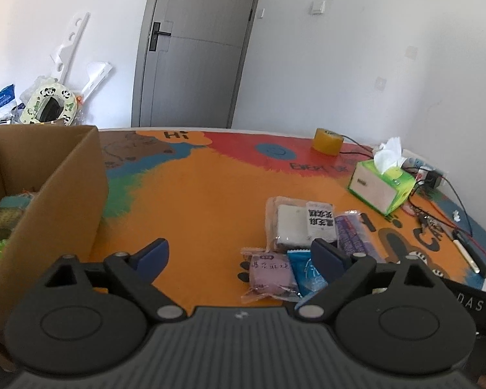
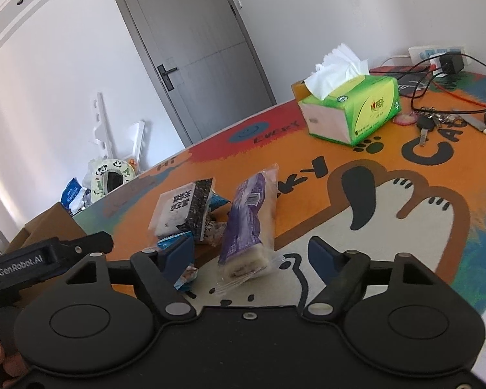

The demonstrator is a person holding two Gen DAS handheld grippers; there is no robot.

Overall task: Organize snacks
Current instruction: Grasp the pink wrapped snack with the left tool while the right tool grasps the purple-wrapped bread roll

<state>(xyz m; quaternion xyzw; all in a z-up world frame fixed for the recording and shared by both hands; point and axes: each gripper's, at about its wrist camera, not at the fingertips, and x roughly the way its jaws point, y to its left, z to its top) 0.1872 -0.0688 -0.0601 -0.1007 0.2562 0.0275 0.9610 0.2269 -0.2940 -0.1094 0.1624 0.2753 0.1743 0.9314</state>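
A small heap of wrapped snacks lies on the colourful table mat. In the left wrist view a pink packet (image 1: 269,270) and a blue packet (image 1: 307,274) sit by the right finger of my left gripper (image 1: 241,256), which stands open with nothing pressed between its pads. Behind them lie a black-and-white packet (image 1: 320,225) and a purple roll (image 1: 351,231). In the right wrist view the purple roll (image 2: 246,223) lies lengthwise between the wide jaws of my right gripper (image 2: 252,253), with no pad touching it. A cardboard box (image 1: 64,188) with snacks inside stands at the left.
A green tissue box (image 2: 353,110) stands behind the snacks, with keys (image 2: 429,121), cables and a power strip (image 2: 437,53) to its right. A roll of yellow tape (image 1: 328,141) sits at the far edge. The left gripper's body (image 2: 48,259) shows beside the right one.
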